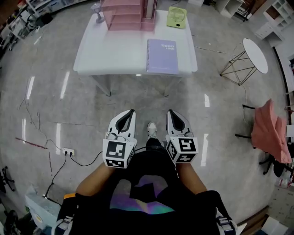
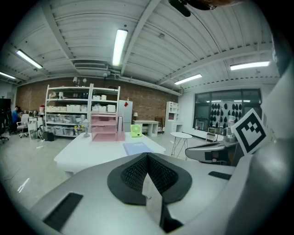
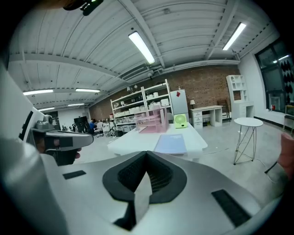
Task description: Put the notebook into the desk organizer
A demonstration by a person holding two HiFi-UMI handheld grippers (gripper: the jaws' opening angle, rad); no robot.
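A lilac spiral notebook point(image 1: 162, 56) lies flat near the front right edge of a white table point(image 1: 105, 57). The pink desk organizer point(image 1: 128, 14) stands at the table's far edge; it also shows small in the left gripper view as a pink organizer point(image 2: 104, 128) behind the notebook point(image 2: 138, 148). Both grippers hang low in front of the person, well short of the table. My left gripper point(image 1: 131, 113) and right gripper point(image 1: 170, 113) are shut and hold nothing. The right gripper view shows the notebook point(image 3: 172, 143) and organizer point(image 3: 153, 122) ahead.
A green desk fan point(image 1: 177, 17) sits at the table's far right, a small grey lamp point(image 1: 97, 12) at its far left. A round white side table point(image 1: 254, 55) and a chair with pink cloth point(image 1: 269, 133) stand to the right. A power strip point(image 1: 68, 151) with cables lies on the floor.
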